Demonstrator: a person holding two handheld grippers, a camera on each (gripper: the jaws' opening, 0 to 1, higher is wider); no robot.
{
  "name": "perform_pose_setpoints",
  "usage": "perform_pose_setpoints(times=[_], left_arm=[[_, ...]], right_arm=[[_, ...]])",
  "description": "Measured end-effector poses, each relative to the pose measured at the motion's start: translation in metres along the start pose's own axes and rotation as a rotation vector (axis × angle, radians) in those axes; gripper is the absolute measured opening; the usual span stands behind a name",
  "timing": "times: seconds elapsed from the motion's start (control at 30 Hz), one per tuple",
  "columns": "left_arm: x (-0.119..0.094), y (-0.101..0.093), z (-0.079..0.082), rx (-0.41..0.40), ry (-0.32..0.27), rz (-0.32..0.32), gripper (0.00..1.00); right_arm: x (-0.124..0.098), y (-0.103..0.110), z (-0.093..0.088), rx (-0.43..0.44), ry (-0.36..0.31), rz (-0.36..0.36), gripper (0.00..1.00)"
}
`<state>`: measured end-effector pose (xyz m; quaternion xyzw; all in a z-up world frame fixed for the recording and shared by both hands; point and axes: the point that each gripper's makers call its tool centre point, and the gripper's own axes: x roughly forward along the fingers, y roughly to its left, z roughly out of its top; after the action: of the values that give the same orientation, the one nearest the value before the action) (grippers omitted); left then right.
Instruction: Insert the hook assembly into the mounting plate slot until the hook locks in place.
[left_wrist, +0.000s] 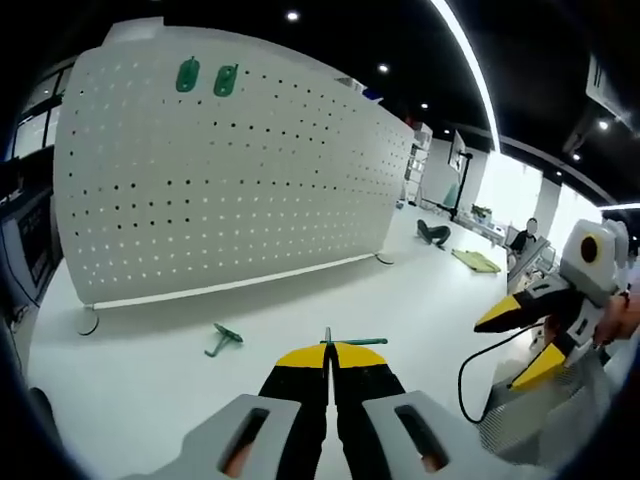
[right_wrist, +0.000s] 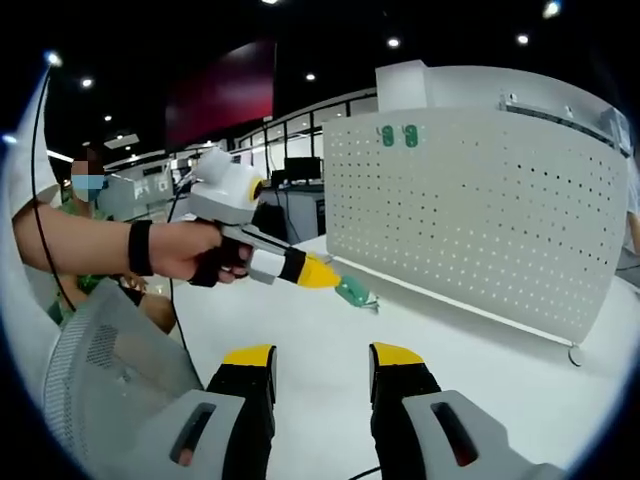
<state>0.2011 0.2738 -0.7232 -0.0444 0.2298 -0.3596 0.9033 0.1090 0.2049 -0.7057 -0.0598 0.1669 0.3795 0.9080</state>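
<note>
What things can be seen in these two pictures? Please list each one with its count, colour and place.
Pegboard: one, white, standing upright on the table.
Hooks mounted on the pegboard: two, green, near its top edge.
Loose hook: one, green, lying on the table in front of the pegboard.
Held hook: one, green, clamped at the left gripper's tips.
Table: one, white, under everything.
Mesh chair back: one, grey, at the left of the right gripper view.
Left gripper: yellow tips, shut on the held hook.
Right gripper: yellow tips, open, empty.
Person's hand: one, holding the left gripper, black wristband.
</note>
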Motion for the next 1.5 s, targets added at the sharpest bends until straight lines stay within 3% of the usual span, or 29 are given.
perform_pose_setpoints(times=[0.67, 1.5], left_arm=[[-0.003, -0.038, -0.007, -0.032, 0.017, -0.084, 0.01], [-0.003, -0.077, -0.016, -0.076, 0.067, -0.205, 0.01]], right_arm=[[0.005, -0.006, 0.007, -0.028, -0.023, 0.007, 0.32], [0.009, -0.012, -0.006, -0.078, 0.021, 0.001, 0.22]])
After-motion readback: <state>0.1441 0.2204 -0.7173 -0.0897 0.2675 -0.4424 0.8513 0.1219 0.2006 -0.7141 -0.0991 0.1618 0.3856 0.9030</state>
